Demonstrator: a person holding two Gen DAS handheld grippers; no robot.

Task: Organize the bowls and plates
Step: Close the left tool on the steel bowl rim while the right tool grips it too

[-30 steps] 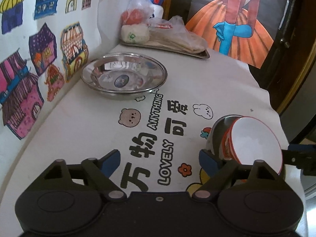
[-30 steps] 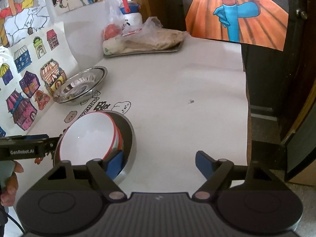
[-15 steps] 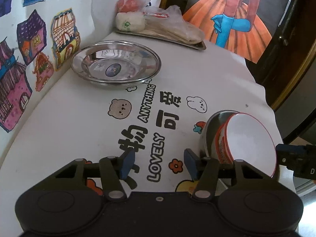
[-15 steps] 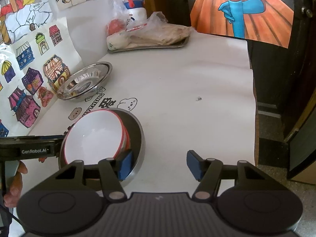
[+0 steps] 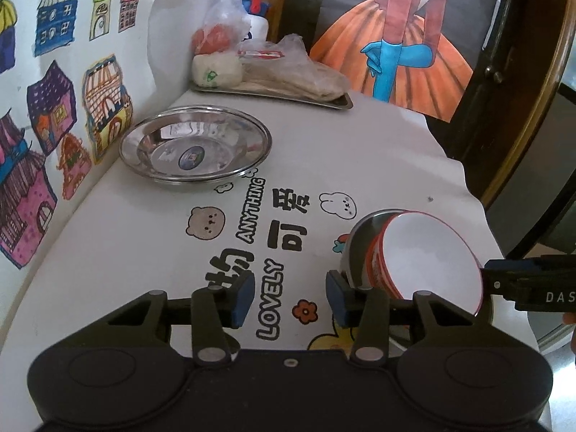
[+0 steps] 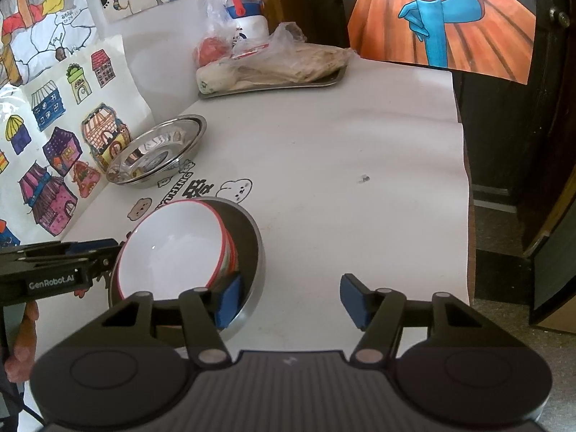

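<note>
**Bowls nested near the table edge, steel plate apart by the wall**

At far left, the steel plate [image 5: 194, 151] sits upright and level on the white table cover [image 5: 378, 151], close to the wall drawings [image 5: 54, 108], its round label facing up. Being round, it has no long axis. Behind it stands a metal tray [image 5: 343, 102] of bagged food.

The left gripper [image 5: 289, 297] hangs low over the printed lettering, jaws parted with nothing between them.

Further right, the white bowl [image 6: 172, 248] with its red rim lies tilted inside a steel bowl [image 6: 252, 248]; in the left view its mouth opens up and toward the right, away from the wall. The pair rests near the table's right edge.

The right gripper [image 6: 286, 300] is spread wide, holding nothing; its left finger [image 6: 227, 300] sits just at the steel bowl's near rim, though contact cannot be confirmed.

Judging by the layout, 2 bowls are already nested, so that part looks done. What likely remains is bringing the nested pair and the plate together, and levelling the white bowl.
</note>
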